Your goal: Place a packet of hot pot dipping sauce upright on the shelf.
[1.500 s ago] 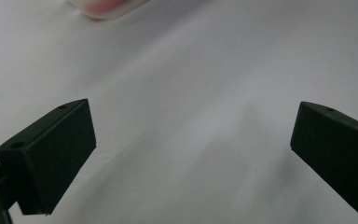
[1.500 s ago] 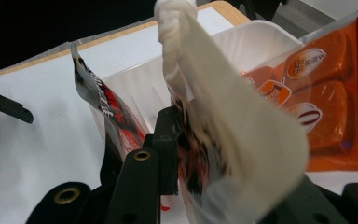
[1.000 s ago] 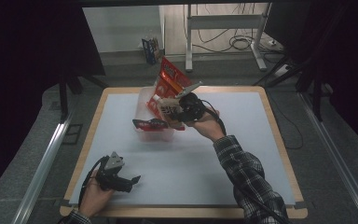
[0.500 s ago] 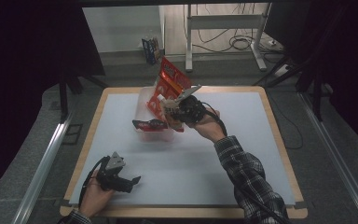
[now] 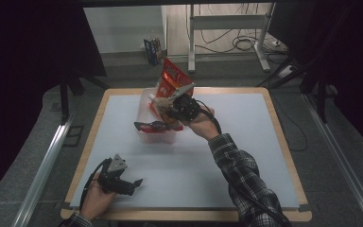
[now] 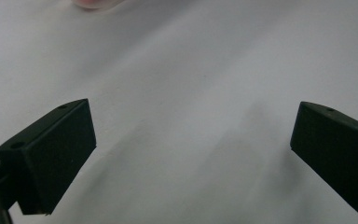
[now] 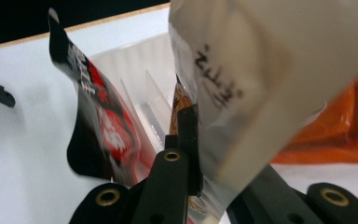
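A clear plastic bin [image 5: 158, 138] stands mid-table on the white mat. A dark red snack packet [image 5: 150, 126] leans over its near rim and a tall orange packet [image 5: 172, 78] stands behind it. My right gripper [image 5: 166, 108] reaches in over the bin from the right. Its jaws have just been closing and are now shut on a pale packet [image 7: 261, 70], which runs down between them at the right gripper [image 7: 193, 121]. The dark red packet [image 7: 98, 126] hangs to their left. My left gripper [image 5: 137, 182] rests open at the near left of the mat, with nothing at the left gripper [image 6: 193, 154].
The mat [image 5: 246, 142] lies on a wood-edged table [image 5: 283, 137]. Beyond the far edge, table legs and cables [image 5: 246, 45] lie on the floor. A metal rail [image 5: 47, 161] runs along the left side.
The right gripper has shifted slightly left over the bin with the pale packet. The left hand has stayed in place.
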Demonstrator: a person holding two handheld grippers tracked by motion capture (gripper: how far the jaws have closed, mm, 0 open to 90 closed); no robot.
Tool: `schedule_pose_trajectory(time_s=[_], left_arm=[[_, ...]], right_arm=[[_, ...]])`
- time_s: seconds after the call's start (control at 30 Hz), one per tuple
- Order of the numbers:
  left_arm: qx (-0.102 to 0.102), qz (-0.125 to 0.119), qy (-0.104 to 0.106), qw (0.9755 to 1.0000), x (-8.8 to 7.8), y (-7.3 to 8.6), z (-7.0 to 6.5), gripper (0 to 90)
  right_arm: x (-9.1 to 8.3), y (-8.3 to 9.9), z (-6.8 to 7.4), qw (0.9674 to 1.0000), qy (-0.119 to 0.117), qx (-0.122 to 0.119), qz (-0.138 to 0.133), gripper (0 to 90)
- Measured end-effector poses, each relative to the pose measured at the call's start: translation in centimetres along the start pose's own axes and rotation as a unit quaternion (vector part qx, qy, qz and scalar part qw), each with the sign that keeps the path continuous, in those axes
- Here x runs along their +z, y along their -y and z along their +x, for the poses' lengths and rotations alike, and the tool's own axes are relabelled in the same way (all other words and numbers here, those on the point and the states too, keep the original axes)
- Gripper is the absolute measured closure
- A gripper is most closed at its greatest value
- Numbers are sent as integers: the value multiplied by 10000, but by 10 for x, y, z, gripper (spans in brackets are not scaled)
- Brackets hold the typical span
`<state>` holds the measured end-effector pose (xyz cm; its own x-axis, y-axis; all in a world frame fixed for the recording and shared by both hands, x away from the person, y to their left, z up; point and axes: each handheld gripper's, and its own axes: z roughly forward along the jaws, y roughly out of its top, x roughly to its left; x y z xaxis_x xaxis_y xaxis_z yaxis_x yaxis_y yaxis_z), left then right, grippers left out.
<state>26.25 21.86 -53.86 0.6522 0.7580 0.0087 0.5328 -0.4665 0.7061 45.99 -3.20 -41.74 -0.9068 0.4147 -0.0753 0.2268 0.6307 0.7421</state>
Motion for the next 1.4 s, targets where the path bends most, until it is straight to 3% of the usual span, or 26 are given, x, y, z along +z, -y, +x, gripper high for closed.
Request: schedule_pose_trajectory(time_s=[0.23, 0.43, 0.7, 0.8, 1.0, 1.17, 1.4], left_arm=[[0, 9, -2, 10000, 0, 0, 0, 0], [1, 25, -6, 10000, 0, 1, 0, 0], [7, 47, -7, 10000, 0, 1, 0, 0], [-2, 47, -5, 10000, 1, 1, 0, 0], [11, 54, -16, 10000, 0, 1, -1, 0], [27, 40, -21, 10000, 0, 1, -1, 0], [57, 15, -37, 10000, 0, 1, -1, 0]], right_arm=[[14, -8, 6, 9999, -113, -17, -55, 872], [31, -1, 8, 9996, -256, 100, -7, 873], [37, -2, 9, 9990, -351, 232, -176, 873], [40, 2, 6, 9985, -413, 297, -217, 872], [48, 19, 3, 9984, -445, 355, -26, 852], [46, 19, 4, 9987, -375, 319, 138, 783], [34, 18, 0, 9991, -177, 384, 46, 595]])
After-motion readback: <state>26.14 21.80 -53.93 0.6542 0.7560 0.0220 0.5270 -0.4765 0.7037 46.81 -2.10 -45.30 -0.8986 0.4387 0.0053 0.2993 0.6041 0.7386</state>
